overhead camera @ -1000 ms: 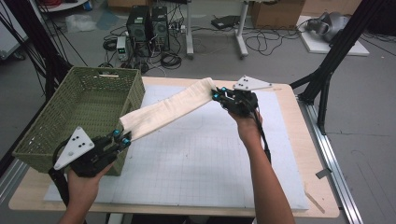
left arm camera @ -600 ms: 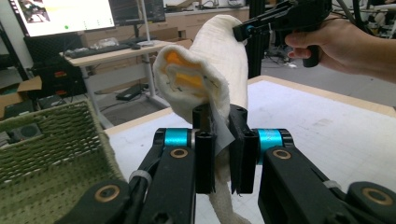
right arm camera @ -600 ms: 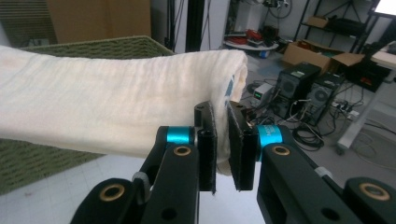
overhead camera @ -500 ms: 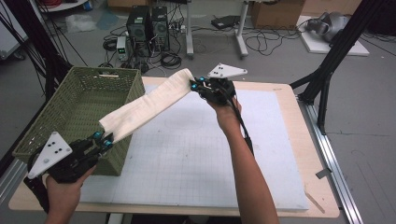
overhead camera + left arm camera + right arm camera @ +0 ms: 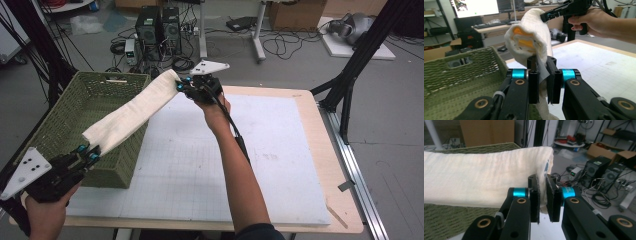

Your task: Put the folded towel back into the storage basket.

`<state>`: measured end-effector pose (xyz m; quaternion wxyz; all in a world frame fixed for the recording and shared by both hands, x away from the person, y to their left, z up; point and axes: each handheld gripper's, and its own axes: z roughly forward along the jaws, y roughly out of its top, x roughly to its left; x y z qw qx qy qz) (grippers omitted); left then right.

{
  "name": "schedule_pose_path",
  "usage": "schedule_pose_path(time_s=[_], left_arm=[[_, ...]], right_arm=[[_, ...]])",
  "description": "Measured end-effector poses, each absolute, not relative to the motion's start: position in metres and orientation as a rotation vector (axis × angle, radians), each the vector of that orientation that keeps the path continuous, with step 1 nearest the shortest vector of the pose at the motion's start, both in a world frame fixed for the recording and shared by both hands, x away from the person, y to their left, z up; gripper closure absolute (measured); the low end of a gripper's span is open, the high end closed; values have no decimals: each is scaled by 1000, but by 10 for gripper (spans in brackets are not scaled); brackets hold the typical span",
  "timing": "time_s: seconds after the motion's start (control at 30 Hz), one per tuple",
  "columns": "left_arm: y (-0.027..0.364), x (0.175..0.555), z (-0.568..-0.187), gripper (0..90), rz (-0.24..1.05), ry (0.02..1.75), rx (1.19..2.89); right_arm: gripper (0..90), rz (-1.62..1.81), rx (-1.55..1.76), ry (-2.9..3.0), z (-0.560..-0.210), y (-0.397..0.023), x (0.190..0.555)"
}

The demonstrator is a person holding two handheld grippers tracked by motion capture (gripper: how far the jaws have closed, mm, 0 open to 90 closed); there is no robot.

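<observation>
A folded cream towel [image 5: 132, 114] hangs stretched in the air between my two grippers, above the right rim of the green woven basket [image 5: 75, 107]. My left gripper [image 5: 90, 152] is shut on the towel's near end at the bottom left. In the left gripper view the jaws pinch the cloth [image 5: 531, 45], which shows an orange inner fold. My right gripper [image 5: 182, 86] is shut on the far end beside the basket's far right corner. The right gripper view has the towel [image 5: 481, 180] running off to the left from its jaws, over the basket [image 5: 444, 222].
A white gridded mat [image 5: 225, 160] covers the wooden table [image 5: 340, 190] to the right of the basket. Behind the table are computer towers [image 5: 160, 25], cables on the floor and black frame legs [image 5: 350, 75] at the right.
Both grippers have carried the towel to the left, from over the mat toward the basket. The right gripper moved farther than the left. The grip on both ends is unchanged.
</observation>
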<state>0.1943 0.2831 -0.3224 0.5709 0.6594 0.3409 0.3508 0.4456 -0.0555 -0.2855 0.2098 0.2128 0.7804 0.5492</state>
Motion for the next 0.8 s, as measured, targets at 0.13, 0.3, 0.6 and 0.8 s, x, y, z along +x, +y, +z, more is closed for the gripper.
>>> schedule_pose_path(time_s=[0.13,0.3,0.6,0.8], left_arm=[[290,190,-325,821,828,810,1539],[297,189,-330,821,837,830,1531],[306,184,-331,821,870,849,1521],[314,181,-333,822,883,877,1493]], right_arm=[[832,1527,582,2180,-286,-38,452],[832,1521,575,2201,-285,-17,459],[832,1510,561,2232,-285,10,469],[832,1509,553,2239,-285,30,473]])
